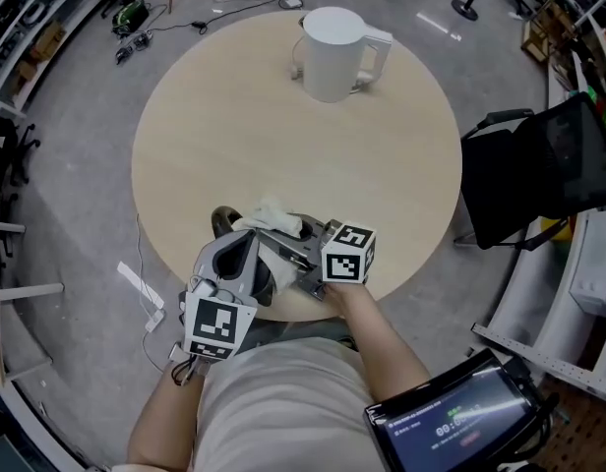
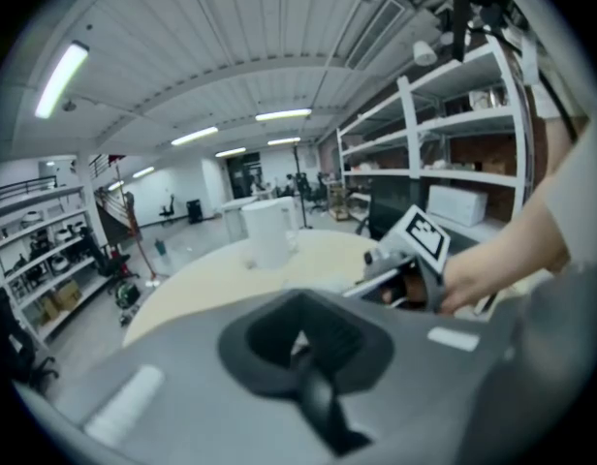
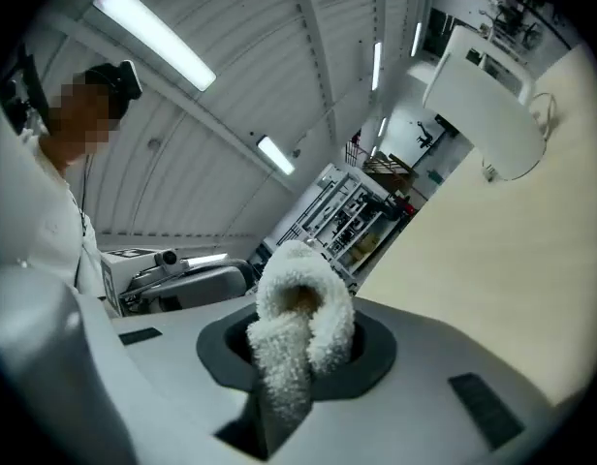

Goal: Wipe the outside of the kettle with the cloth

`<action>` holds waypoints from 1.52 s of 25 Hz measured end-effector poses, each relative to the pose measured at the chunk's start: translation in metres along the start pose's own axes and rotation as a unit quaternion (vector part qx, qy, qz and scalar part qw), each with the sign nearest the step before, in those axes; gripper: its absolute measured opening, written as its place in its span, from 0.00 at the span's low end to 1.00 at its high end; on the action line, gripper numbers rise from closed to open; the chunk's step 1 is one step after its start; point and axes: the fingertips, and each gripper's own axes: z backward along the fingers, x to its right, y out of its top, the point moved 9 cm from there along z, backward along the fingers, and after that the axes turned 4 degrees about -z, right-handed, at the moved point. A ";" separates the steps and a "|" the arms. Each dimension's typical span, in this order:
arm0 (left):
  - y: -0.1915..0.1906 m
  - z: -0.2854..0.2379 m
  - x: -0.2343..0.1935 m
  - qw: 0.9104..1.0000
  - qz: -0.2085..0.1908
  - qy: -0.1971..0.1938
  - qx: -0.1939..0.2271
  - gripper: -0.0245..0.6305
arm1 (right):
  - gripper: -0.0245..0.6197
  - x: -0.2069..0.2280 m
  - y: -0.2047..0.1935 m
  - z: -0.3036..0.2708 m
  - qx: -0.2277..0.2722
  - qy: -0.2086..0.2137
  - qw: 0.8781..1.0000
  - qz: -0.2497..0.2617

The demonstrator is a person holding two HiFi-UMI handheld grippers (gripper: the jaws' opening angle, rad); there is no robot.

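Where the table (image 1: 185,165) lay bare: the wide middle, between both tongs at its near edge and the kettle (image 1: 333,52) near its far edge.
Right tongs (image 3: 289,356): pinched on the cloth (image 3: 298,303), whose loop bulged upward.
Left tongs (image 2: 303,356): pressed together, empty.
Kettle: upright, well apart from the cloth.

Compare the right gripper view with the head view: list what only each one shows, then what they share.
Only the right gripper view: the cloth folded and clamped between the right gripper's jaws, plus ceiling lights. Only the head view: the table's full round outline, a black chair, a screen. Both: the white kettle standing on the table, apart from the cloth.
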 end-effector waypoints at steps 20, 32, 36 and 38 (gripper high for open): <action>-0.008 -0.001 -0.001 1.000 -0.016 0.010 -0.002 0.04 | 0.16 0.053 -0.002 -0.051 -0.208 -0.035 0.976 -0.048; -0.018 0.013 -0.034 0.983 0.175 -0.039 0.042 0.04 | 0.16 0.063 -0.042 0.020 -0.124 -0.165 0.970 -0.127; -0.084 0.021 -0.113 0.862 0.498 0.043 0.080 0.04 | 0.16 0.008 -0.053 0.055 -0.018 -0.100 0.981 -0.167; -0.105 0.002 -0.115 0.828 0.557 0.000 0.063 0.04 | 0.16 -0.004 -0.065 0.063 -0.025 -0.107 0.980 -0.164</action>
